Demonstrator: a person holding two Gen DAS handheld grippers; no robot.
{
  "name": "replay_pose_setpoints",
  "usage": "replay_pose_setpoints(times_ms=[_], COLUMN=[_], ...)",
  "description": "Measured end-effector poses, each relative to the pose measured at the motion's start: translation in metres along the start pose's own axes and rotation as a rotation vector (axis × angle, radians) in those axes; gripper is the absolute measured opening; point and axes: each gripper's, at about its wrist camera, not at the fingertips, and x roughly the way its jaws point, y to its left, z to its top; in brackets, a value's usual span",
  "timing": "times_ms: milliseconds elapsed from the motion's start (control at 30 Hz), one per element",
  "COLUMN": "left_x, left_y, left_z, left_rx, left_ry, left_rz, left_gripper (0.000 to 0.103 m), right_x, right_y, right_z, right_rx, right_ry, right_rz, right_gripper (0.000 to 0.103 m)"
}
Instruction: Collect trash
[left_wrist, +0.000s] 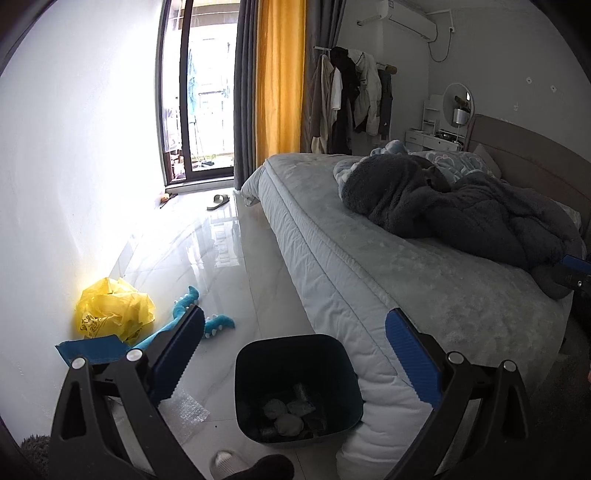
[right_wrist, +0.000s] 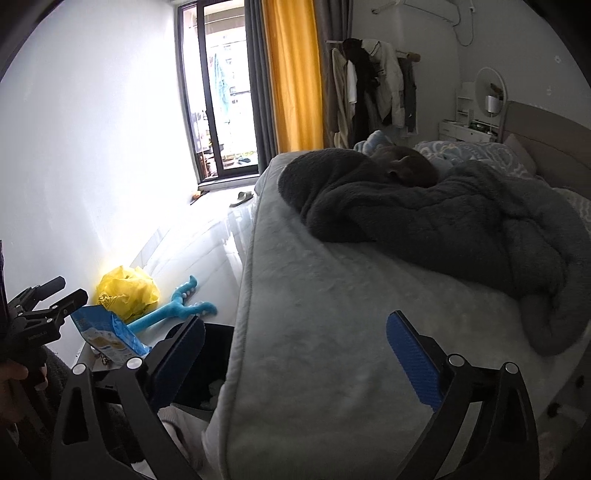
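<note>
Both of my grippers stand spread wide with nothing between the pads: the left gripper (left_wrist: 295, 354) hangs over the bin (left_wrist: 299, 387), the right gripper (right_wrist: 295, 354) over the bed (right_wrist: 332, 295) edge. From the left wrist I look straight down into the bin, which stands upright, mouth up, on the floor tight against the mattress corner; I count about four crumpled grey-white wads (left_wrist: 286, 415) in its bottom. Still on the floor by the wall lie one yellow bag (left_wrist: 114, 310) with dark print I cannot read, one blue packet (right_wrist: 107, 338) lying slantwise, its lettering too blurred to make out, and one sheet of bubble wrap (left_wrist: 184, 413). One blue toy (left_wrist: 192, 314) lies beside the bag, tail pointing toward the window.
</note>
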Motion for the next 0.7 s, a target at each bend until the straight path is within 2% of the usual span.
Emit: replay_pose_setpoints(times_ms=[133, 333, 700], left_x=[-0.006, -0.003, -0.007], left_y=[-0.010, -0.024, -0.058], left_z=[0.003, -0.004, -0.025], left_rx=[-0.007, -0.018, 0.064], left_ry=[-0.010, 0.002, 0.022], left_rz=[-0.019, -0.038, -0.084], left_gripper=[0.100, 0.100, 0.100], right_x=[-0.023, -0.048, -0.060], right_y=[-0.013, -0.019, -0.056], right_z=[-0.007, -0.020, -0.036], right_rx=[-0.009, -0.114, 0.059], right_ry=[-0.047, -0.073, -0.077], right_rz=[-0.024, -0.118, -0.025], right_gripper=[0.100, 0.099, 0.100])
